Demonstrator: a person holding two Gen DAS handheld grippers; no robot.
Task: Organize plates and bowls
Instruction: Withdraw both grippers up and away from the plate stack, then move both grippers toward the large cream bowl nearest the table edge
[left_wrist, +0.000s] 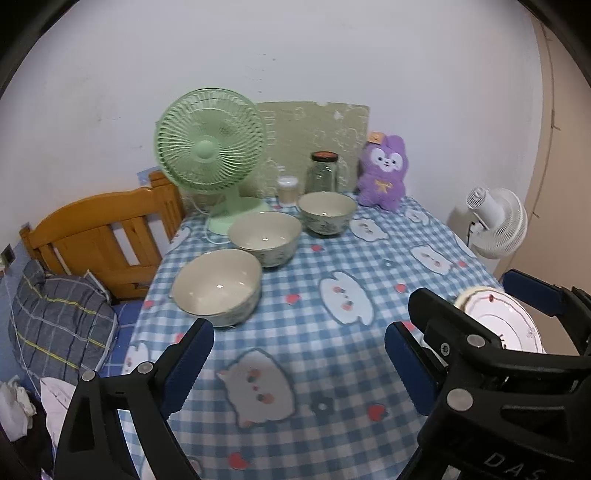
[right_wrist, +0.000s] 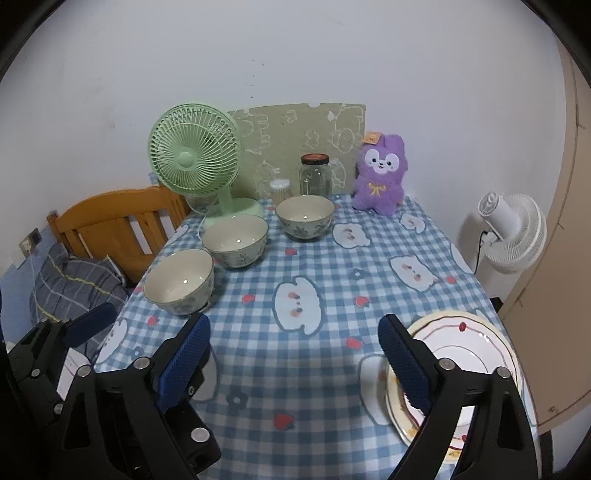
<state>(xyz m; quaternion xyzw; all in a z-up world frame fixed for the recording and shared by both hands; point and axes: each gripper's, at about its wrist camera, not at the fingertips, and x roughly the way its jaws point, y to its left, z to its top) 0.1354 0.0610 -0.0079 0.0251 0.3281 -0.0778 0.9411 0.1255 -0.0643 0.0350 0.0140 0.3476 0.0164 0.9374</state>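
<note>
Though chipped-looking, plates (right_wrist: 469, 354) are white w/ red trim.

White wall (right_wrist: 295, 55), wooden bed frame (right_wrist: 110, 221), checked-cloth table (right_wrist: 314, 369).

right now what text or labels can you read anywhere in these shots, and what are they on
"DAS": raised letters on the black body of the right gripper, cut off at the left wrist view's bottom edge, so possibly part of a longer word.
Orange tag on the purple plush toy: too small to read.
Lid of the glass jar: markings too blurred to read.
Nothing else carries readable text.
</note>
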